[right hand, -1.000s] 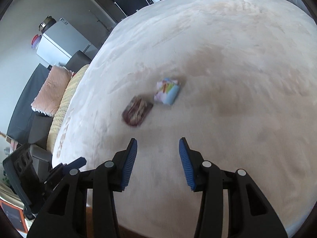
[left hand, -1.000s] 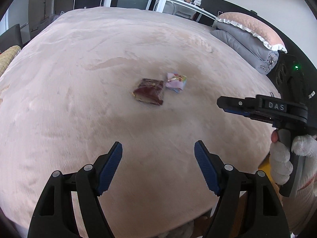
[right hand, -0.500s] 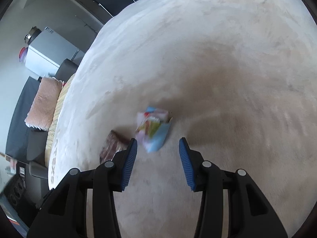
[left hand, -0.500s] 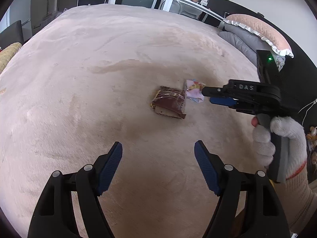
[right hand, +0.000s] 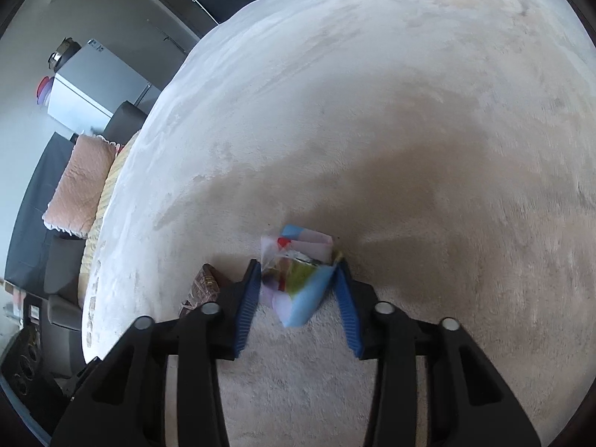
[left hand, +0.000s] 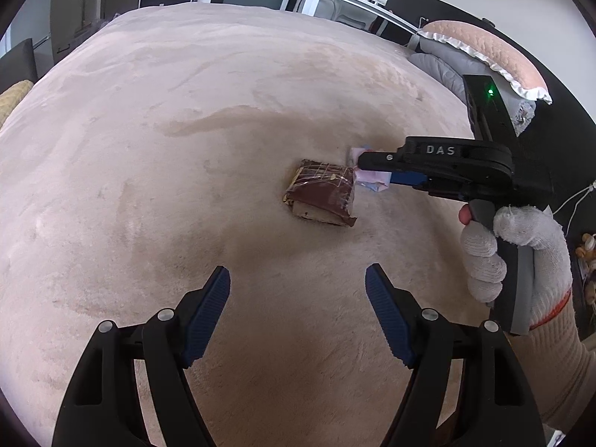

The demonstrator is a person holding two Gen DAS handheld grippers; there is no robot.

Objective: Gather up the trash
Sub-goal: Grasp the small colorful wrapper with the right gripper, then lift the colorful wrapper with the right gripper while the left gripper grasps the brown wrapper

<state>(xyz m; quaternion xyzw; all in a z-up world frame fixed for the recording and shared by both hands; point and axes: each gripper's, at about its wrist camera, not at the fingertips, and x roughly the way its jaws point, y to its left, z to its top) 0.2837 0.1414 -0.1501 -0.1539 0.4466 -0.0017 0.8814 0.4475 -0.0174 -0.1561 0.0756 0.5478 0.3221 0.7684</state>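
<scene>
A colourful pastel wrapper point(right hand: 296, 277) lies on the beige plush bed cover point(right hand: 409, 111), between the blue pads of my right gripper point(right hand: 298, 272). The jaws stand open around it, the pads close to its sides. In the left wrist view the right gripper point(left hand: 376, 171) partly hides this wrapper point(left hand: 367, 180). A dark brown wrapper point(left hand: 322, 193) lies just left of it and shows at the left finger in the right wrist view point(right hand: 203, 287). My left gripper point(left hand: 298, 298) is open and empty, above the cover, nearer than the brown wrapper.
A pink pillow on grey bedding point(left hand: 484, 48) sits at the bed's far right. Another pink pillow point(right hand: 82, 186) lies on a dark seat left of the bed. A white table point(left hand: 354, 0) stands behind the bed.
My right gripper has moved forward and down until its open fingers straddle the colourful wrapper. My left gripper has come closer to the brown wrapper.
</scene>
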